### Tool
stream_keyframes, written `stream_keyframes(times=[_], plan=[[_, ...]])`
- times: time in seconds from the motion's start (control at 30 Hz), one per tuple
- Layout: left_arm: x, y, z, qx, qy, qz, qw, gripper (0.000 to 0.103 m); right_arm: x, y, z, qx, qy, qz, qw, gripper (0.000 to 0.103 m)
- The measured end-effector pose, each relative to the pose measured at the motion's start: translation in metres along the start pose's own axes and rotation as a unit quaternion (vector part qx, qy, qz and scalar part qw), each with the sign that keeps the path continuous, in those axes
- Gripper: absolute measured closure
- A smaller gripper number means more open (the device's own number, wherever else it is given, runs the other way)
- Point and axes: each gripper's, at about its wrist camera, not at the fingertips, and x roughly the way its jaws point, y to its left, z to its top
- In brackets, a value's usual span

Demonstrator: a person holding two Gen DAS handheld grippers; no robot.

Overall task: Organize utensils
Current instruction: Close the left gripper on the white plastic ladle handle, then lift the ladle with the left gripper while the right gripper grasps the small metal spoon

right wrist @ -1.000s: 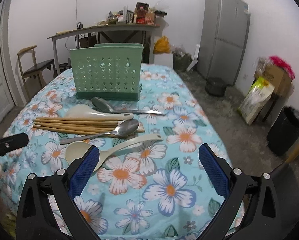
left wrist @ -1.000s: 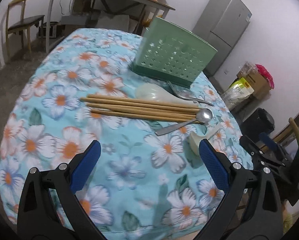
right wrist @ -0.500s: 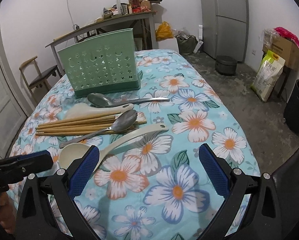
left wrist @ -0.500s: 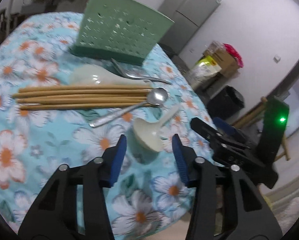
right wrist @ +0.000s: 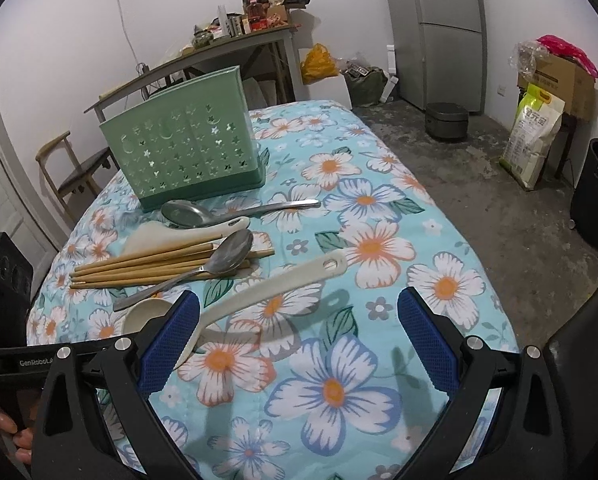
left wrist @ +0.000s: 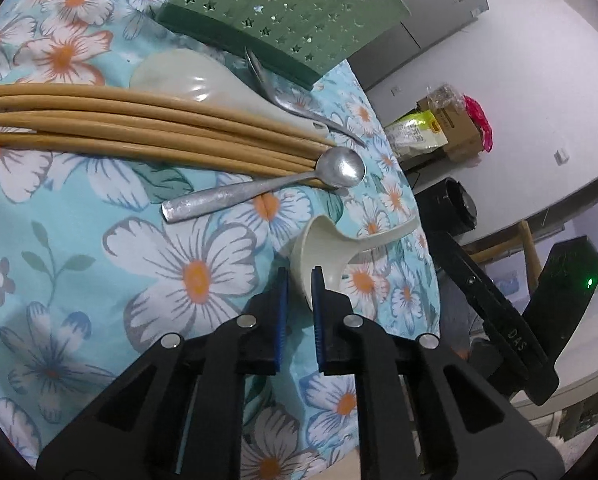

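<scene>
My left gripper (left wrist: 298,285) is shut on the rim of a cream ladle's bowl (left wrist: 325,248); the ladle (right wrist: 275,288) shows tilted in the right wrist view, handle raised above its shadow. Several wooden chopsticks (left wrist: 139,128) (right wrist: 155,264), a steel spoon (left wrist: 267,188) (right wrist: 203,272), a white rice paddle (left wrist: 203,84) (right wrist: 195,234) and another steel spoon (left wrist: 295,106) (right wrist: 235,212) lie on the floral cloth. A green perforated utensil holder (left wrist: 283,12) (right wrist: 187,152) stands behind them. My right gripper (right wrist: 299,340) is open and empty, above the cloth by the ladle's handle.
The table edge (right wrist: 479,280) drops to a concrete floor on the right. A fridge (right wrist: 443,32), a black bin (right wrist: 595,192), a rice sack (right wrist: 533,136) and a cluttered side table (right wrist: 227,48) stand beyond. A chair (right wrist: 75,168) is at the left.
My left gripper has moved in to the cream ladle and closed from wide open onto its bowl rim. The ladle's handle has lifted. My right gripper has stayed open.
</scene>
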Motion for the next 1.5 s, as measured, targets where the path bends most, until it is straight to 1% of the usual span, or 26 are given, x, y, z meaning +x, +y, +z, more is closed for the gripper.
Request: stream_keyframes(times=[0.03, 0.1, 0.2, 0.3, 0.37, 0.4, 0.5, 0.6, 0.7, 0.8, 0.87, 0.9, 1.03, 1.27, 1.37, 1.4, 1.43, 1.5], plan=[[0.002, -0.001, 0.0, -0.001, 0.0, -0.001, 1.0, 0.086, -0.001, -0.001, 0.0, 0.001, -0.001, -0.001, 1.0, 0.006], [0.004, 0.0, 0.001, -0.005, -0.003, -0.005, 1.0, 0.083, -0.004, -0.002, 0.001, 0.002, -0.003, -0.003, 1.0, 0.006], [0.007, 0.001, 0.003, -0.006, -0.017, 0.001, 0.9998, 0.083, -0.01, -0.003, 0.001, 0.007, -0.005, 0.001, 1.0, 0.006], [0.01, -0.001, 0.004, -0.002, -0.03, 0.014, 0.9995, 0.084, -0.014, -0.004, 0.001, 0.012, -0.006, 0.003, 1.0, 0.006], [0.009, -0.001, 0.003, 0.0, -0.037, 0.021, 0.9991, 0.092, -0.017, -0.005, 0.0, 0.013, -0.007, 0.003, 1.0, 0.006], [0.008, -0.002, 0.003, 0.002, -0.041, 0.03, 0.9987, 0.098, -0.019, -0.004, 0.0, 0.013, -0.009, 0.004, 1.0, 0.006], [0.005, -0.002, 0.002, 0.006, -0.043, 0.029, 0.9986, 0.099, -0.027, -0.004, 0.003, 0.011, -0.019, 0.011, 1.0, 0.006], [-0.01, -0.001, -0.001, 0.017, -0.046, 0.037, 0.9981, 0.099, -0.031, -0.006, 0.01, 0.01, -0.026, 0.027, 0.999, 0.01], [-0.032, 0.012, -0.006, 0.012, -0.047, 0.042, 0.9979, 0.099, -0.03, -0.007, 0.019, 0.021, -0.025, 0.061, 0.998, 0.016], [-0.056, 0.03, -0.011, -0.002, -0.051, 0.048, 0.9975, 0.099, -0.02, -0.008, 0.028, 0.041, -0.012, 0.109, 0.993, 0.023], [-0.075, 0.043, -0.014, -0.009, -0.065, 0.06, 0.9961, 0.099, -0.007, -0.004, 0.034, 0.045, 0.001, 0.134, 0.99, 0.027], [-0.084, 0.048, -0.015, -0.013, -0.072, 0.066, 0.9951, 0.099, 0.0, -0.002, 0.035, 0.043, 0.009, 0.138, 0.989, 0.031], [-0.115, 0.066, -0.022, -0.024, -0.096, 0.082, 0.9917, 0.099, 0.031, 0.011, 0.039, 0.028, 0.034, 0.14, 0.989, 0.045], [-0.165, 0.077, -0.029, -0.027, -0.13, 0.093, 0.9867, 0.099, 0.073, 0.021, 0.041, 0.032, 0.06, 0.128, 0.989, 0.054], [-0.186, 0.079, -0.026, -0.028, -0.146, 0.103, 0.9836, 0.099, 0.088, 0.021, 0.038, 0.041, 0.077, 0.126, 0.988, 0.061], [-0.191, 0.08, -0.025, -0.029, -0.149, 0.106, 0.9827, 0.099, 0.092, 0.022, 0.036, 0.044, 0.083, 0.127, 0.987, 0.065], [-0.196, 0.08, -0.023, -0.031, -0.153, 0.108, 0.9819, 0.099, 0.093, 0.023, 0.035, 0.045, 0.085, 0.127, 0.987, 0.069], [-0.202, 0.079, -0.019, -0.032, -0.158, 0.113, 0.9804, 0.099, 0.092, 0.025, 0.034, 0.041, 0.084, 0.124, 0.988, 0.072]])
